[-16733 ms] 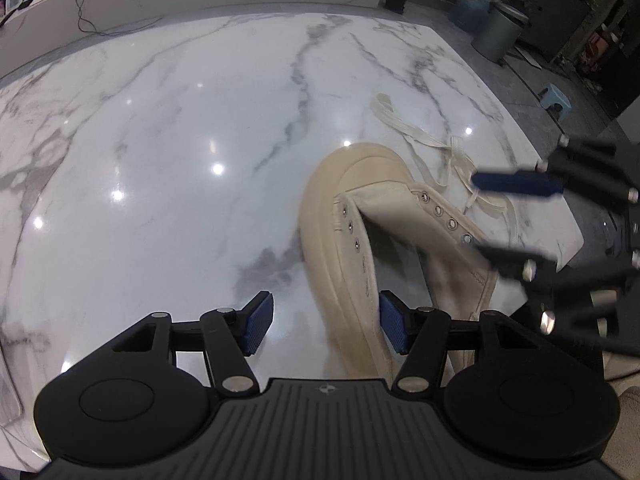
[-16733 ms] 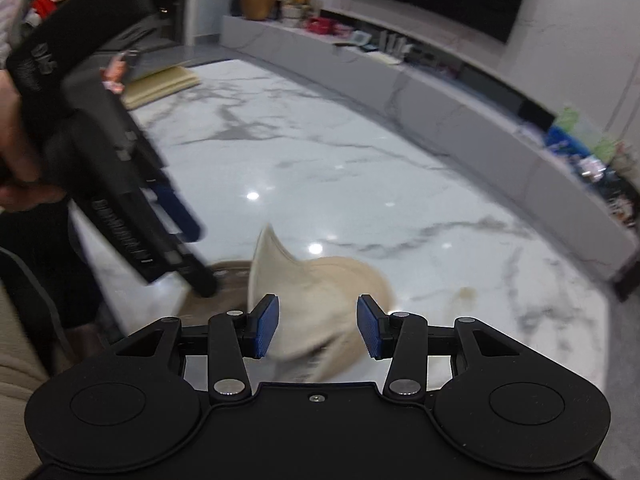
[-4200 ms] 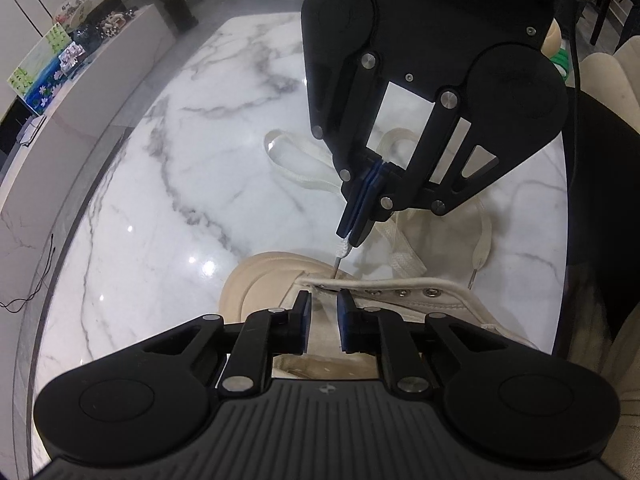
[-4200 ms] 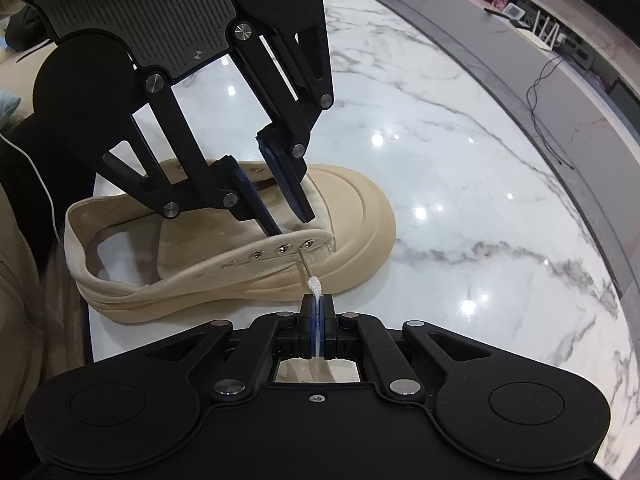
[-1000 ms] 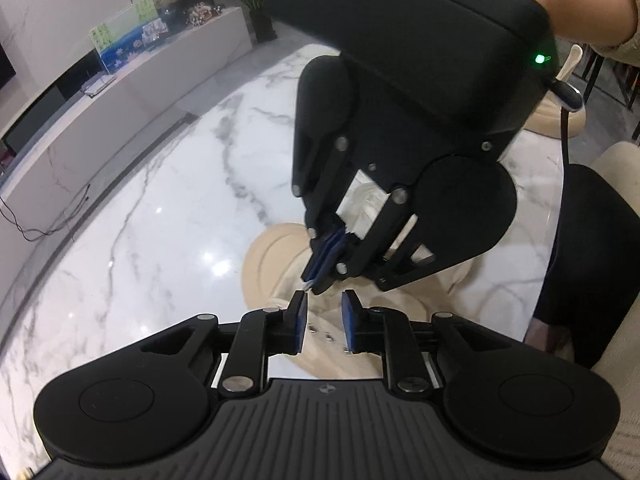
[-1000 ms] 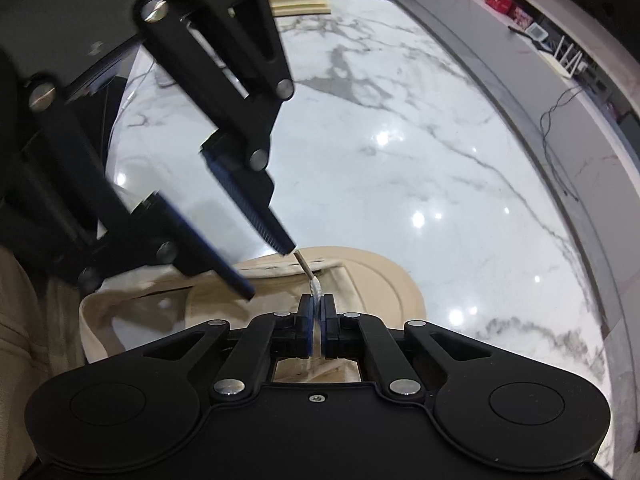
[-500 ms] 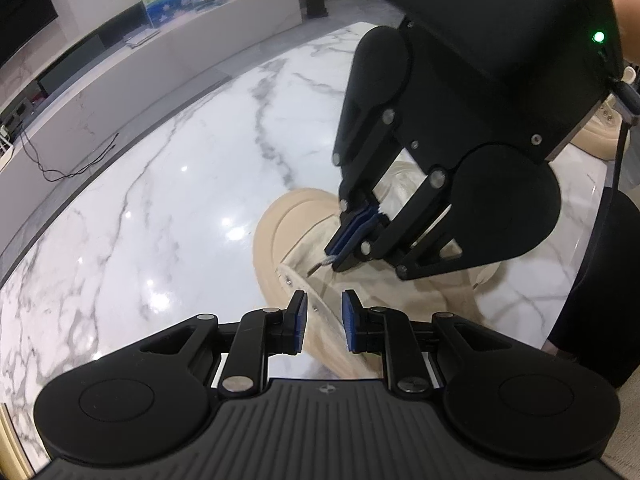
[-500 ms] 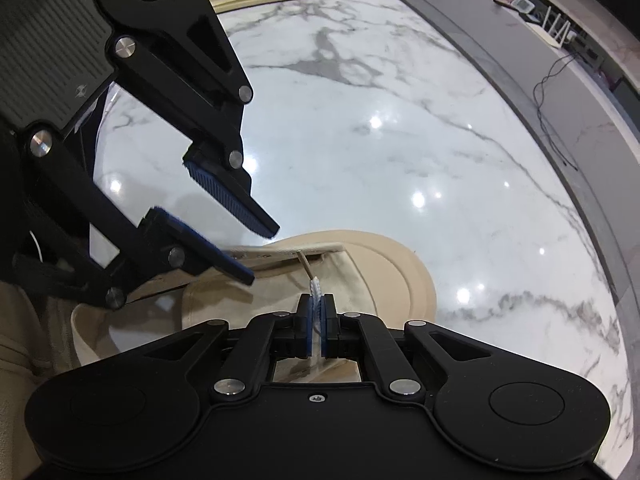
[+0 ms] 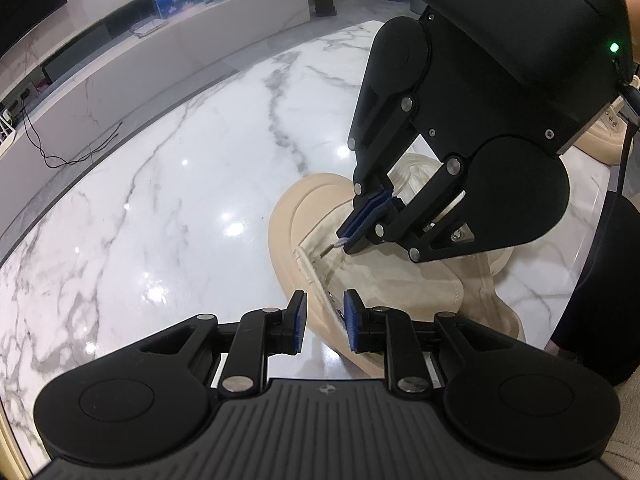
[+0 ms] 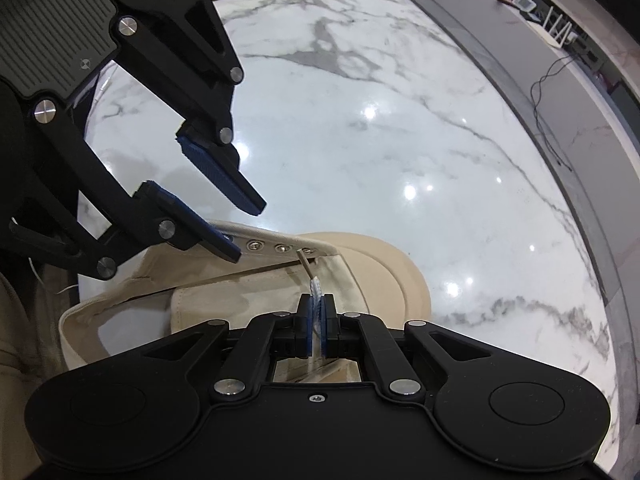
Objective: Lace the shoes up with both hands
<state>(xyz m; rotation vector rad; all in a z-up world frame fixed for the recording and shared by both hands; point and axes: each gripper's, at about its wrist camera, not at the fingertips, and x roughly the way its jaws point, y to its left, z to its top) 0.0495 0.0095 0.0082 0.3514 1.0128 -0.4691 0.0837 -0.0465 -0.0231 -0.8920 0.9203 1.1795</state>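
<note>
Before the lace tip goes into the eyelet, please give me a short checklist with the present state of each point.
1. Right tongs shut on the lace: ok.
2. Lace tip points at the front eyelet: ok.
3. Tip already through that eyelet: cannot tell.
4. Left tongs astride the eyelet flap, pads not pressing: ok.
5. Shoe flat on the marble table: ok.

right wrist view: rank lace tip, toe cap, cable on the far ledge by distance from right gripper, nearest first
1. Lace tip, just ahead of the right gripper, whose jaws pinch the lace.
2. Toe cap, beyond the tip, to the right.
3. Cable, far upper right.
</note>
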